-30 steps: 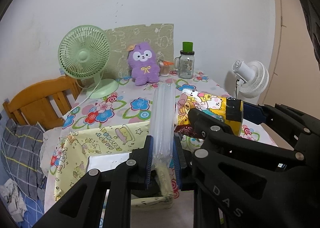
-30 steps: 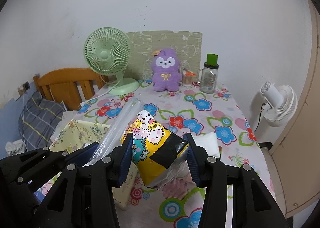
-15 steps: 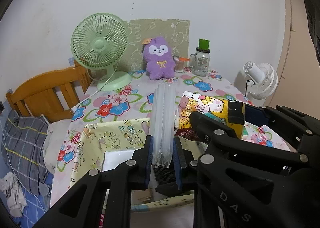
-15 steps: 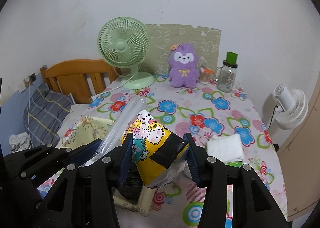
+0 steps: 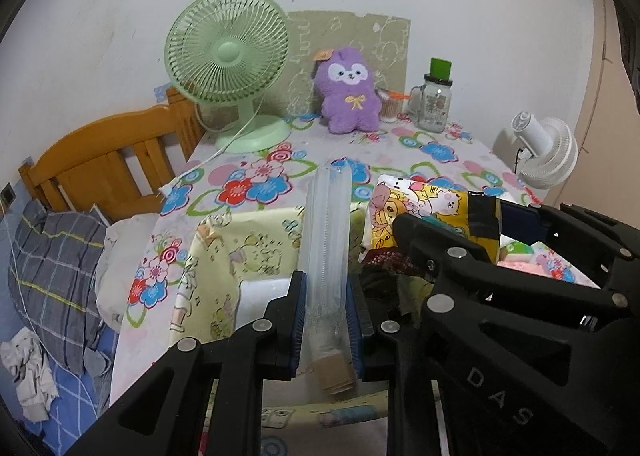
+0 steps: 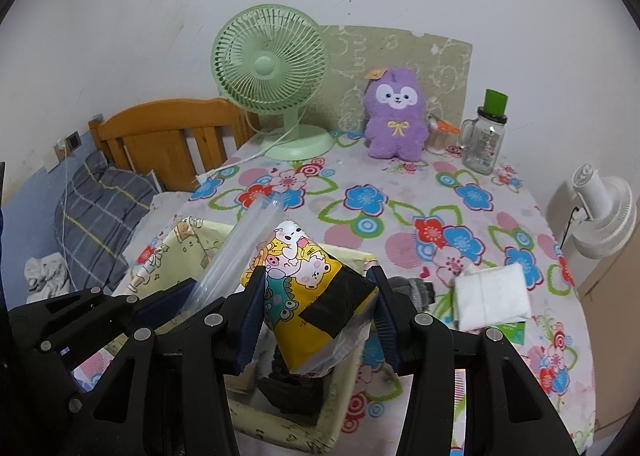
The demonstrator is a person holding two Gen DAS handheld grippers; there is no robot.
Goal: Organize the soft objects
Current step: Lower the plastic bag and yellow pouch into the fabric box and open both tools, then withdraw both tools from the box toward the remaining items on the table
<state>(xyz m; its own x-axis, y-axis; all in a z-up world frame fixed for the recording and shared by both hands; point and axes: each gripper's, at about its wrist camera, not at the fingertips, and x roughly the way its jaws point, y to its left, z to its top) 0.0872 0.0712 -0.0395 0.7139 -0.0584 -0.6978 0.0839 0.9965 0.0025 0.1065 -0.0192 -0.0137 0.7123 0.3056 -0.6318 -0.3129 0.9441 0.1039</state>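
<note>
My left gripper (image 5: 326, 316) is shut on a long clear plastic sleeve of stacked cups (image 5: 326, 240) that sticks out forward. My right gripper (image 6: 318, 316) is shut on a yellow cartoon-print tissue pack (image 6: 312, 288), which also shows in the left wrist view as the tissue pack (image 5: 424, 208). Both hang over a pale yellow fabric storage bin (image 6: 180, 248) at the table's near edge; dark items lie inside it. The same bin (image 5: 240, 240) fills the lower middle of the left wrist view. A purple plush toy (image 6: 396, 116) sits at the back of the table.
On the floral tablecloth (image 6: 440, 216) stand a green desk fan (image 6: 272, 72), a glass jar with a green lid (image 6: 484, 144) and a white tissue packet (image 6: 492, 292). A white fan (image 6: 600, 216) stands off the right edge. A wooden bed frame (image 6: 160, 136) and bedding lie left.
Both grippers have drawn back and sunk a little with their loads still held. The table's back now looks farther off, and the yellow bin lies more directly under the grippers.
</note>
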